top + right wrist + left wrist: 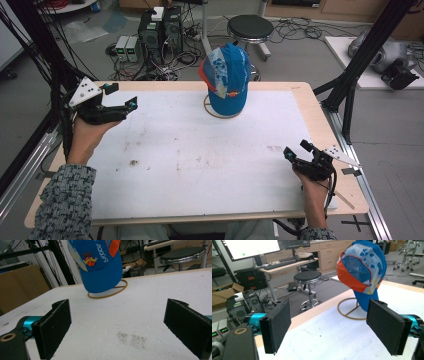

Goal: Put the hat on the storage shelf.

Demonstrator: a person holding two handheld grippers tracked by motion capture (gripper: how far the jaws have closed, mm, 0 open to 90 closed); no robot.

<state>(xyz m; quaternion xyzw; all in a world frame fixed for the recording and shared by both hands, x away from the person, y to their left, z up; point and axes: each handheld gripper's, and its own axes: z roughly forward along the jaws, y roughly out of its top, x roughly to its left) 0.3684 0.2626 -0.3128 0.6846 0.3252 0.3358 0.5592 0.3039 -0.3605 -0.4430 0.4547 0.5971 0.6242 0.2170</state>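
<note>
Blue cap [228, 80]: perched on wire stand [216, 111] for display. Left gripper [131, 104] and right gripper [288, 153] flank it, well apart, jaws spread, empty.

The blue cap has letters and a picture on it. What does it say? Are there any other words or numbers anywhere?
Blue cap: a row of white letters beside an orange basketball picture, seen upside down in the right gripper view, too blurred to read.
Monitor behind the table: the bright screen has text too small to read.
Small boxes on the floor: lit green displays, digits too blurred to read.
No other words or numbers can be read.
</note>
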